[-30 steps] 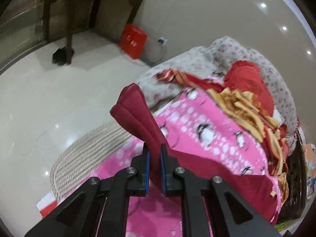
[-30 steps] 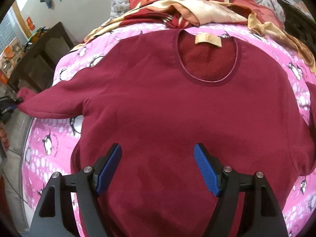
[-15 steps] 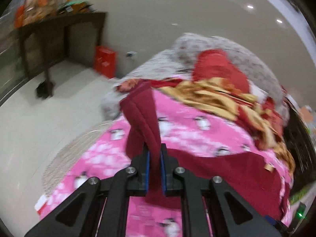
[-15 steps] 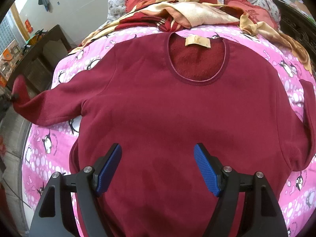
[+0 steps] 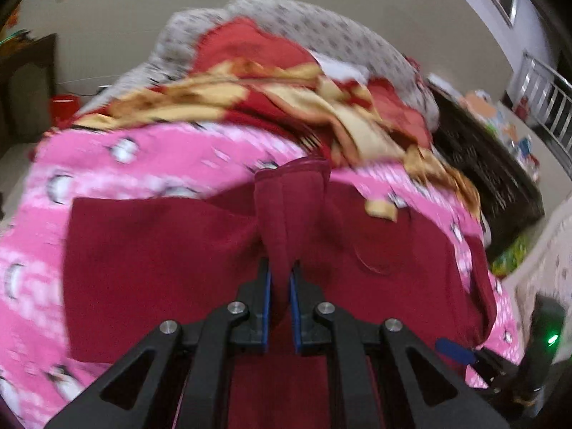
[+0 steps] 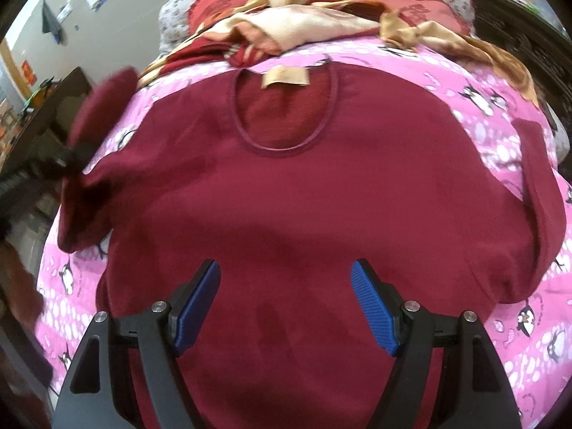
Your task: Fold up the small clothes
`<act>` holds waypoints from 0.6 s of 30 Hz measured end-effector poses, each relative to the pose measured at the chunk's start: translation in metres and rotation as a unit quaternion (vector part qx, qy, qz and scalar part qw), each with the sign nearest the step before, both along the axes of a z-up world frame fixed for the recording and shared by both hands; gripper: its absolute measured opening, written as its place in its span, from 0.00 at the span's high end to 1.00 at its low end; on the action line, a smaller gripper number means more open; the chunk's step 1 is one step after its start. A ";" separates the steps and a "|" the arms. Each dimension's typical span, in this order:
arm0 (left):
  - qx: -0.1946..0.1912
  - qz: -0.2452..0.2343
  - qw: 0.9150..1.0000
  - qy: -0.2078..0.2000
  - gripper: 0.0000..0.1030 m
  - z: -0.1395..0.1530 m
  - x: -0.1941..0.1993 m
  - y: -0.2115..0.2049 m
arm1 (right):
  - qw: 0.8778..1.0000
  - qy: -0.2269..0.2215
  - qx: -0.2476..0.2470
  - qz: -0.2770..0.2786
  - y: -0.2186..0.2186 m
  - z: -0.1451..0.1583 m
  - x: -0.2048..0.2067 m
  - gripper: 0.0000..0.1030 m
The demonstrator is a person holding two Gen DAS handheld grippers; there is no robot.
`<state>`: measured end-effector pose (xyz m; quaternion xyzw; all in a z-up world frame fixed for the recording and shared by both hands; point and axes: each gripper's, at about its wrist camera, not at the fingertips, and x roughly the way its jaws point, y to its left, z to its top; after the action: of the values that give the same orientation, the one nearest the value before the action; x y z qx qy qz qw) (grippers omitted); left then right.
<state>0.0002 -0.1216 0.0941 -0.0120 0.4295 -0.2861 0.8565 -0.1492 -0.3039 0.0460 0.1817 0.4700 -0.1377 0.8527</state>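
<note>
Left wrist view, blurred: left gripper, black with blue pads, is clamped nearly closed on the cuff end of a sleeve of the dark red long-sleeved fleece top. The sleeve stands lifted above the top's body, which lies flat on a pink penguin-print blanket covering a bed. A crumpled red-and-gold cloth lies beyond it, against grey patterned pillows.

Right wrist view: right gripper hangs over the lower middle of the same top, its blue pads spread wide with nothing between them. The top lies face up, round neckline with a tan label away from the camera. One sleeve lies folded down along the right edge; the other is raised at left, held by the blurred left gripper.
</note>
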 end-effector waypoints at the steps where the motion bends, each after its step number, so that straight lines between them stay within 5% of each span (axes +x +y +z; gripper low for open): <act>1: 0.006 -0.007 1.000 0.000 0.91 -0.006 -0.003 -0.008 | 1.000 -0.001 0.000 -0.005 -0.004 0.000 -0.002 0.18; 5: 0.027 -0.039 0.999 0.019 0.90 -0.034 -0.018 -0.037 | 1.000 0.000 -0.002 -0.022 -0.018 -0.001 -0.008 0.18; 8: 0.042 -0.049 0.997 0.033 0.79 -0.052 -0.022 -0.045 | 1.000 0.004 -0.002 -0.029 -0.025 -0.003 -0.009 0.18; 11: 0.034 -0.056 0.997 0.045 0.55 -0.051 -0.027 -0.034 | 0.999 0.004 -0.002 -0.031 -0.027 -0.004 -0.010 0.18; 16: 0.022 -0.030 0.999 -0.017 0.27 -0.015 -0.042 0.013 | 1.000 -0.013 0.005 -0.014 -0.025 -0.005 -0.001 0.18; 18: 0.019 -0.003 0.999 -0.037 0.24 -0.007 -0.045 0.035 | 1.000 -0.024 0.011 -0.004 -0.022 -0.005 0.005 0.18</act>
<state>-0.0447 -0.0863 0.0872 0.0157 0.4029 -0.2804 0.8711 -0.1437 -0.3260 0.0415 0.1960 0.4502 -0.1321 0.8611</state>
